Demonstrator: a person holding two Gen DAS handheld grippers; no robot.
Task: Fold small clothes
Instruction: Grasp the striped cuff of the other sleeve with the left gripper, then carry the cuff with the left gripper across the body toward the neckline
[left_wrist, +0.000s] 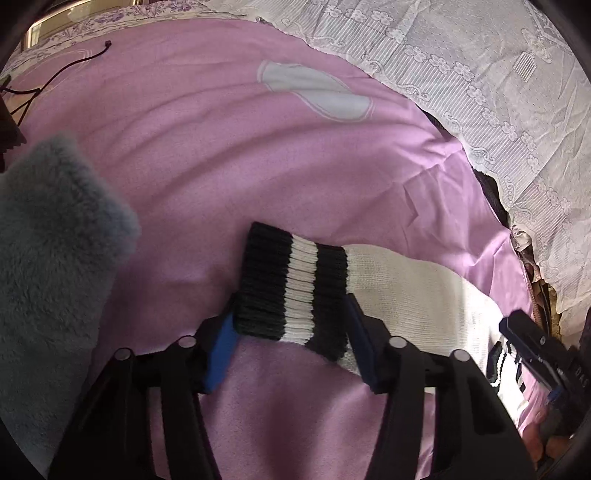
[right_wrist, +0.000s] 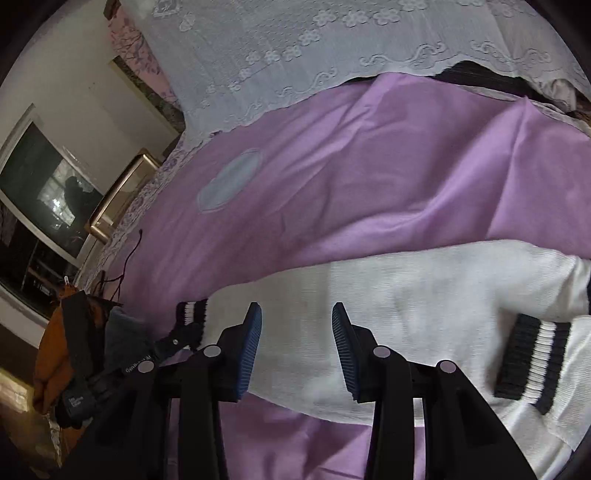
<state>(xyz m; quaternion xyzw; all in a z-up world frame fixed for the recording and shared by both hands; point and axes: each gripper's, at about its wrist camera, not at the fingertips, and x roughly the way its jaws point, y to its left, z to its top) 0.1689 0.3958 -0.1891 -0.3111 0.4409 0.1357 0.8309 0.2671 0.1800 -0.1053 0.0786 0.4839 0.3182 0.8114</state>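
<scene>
Now one white sweater (right_wrist: 406, 295) on pink sheet (right_wrist: 369, 166), two striped cuffs, left gripper (left_wrist: 291, 321) clamped on one cuff (left_wrist: 291, 291), right gripper (right_wrist: 297, 347) gaping, empty, one grey fleece (left_wrist: 55, 240).

Open pink sheet (left_wrist: 207, 140) is stretching free from ten to one o'clock. A grey fluffy garment (left_wrist: 55, 229) is blocking nine o'clock. A lace cover (left_wrist: 480, 92) is bordering two o'clock. A dark cord (left_wrist: 55, 74) is lying at eleven.
</scene>
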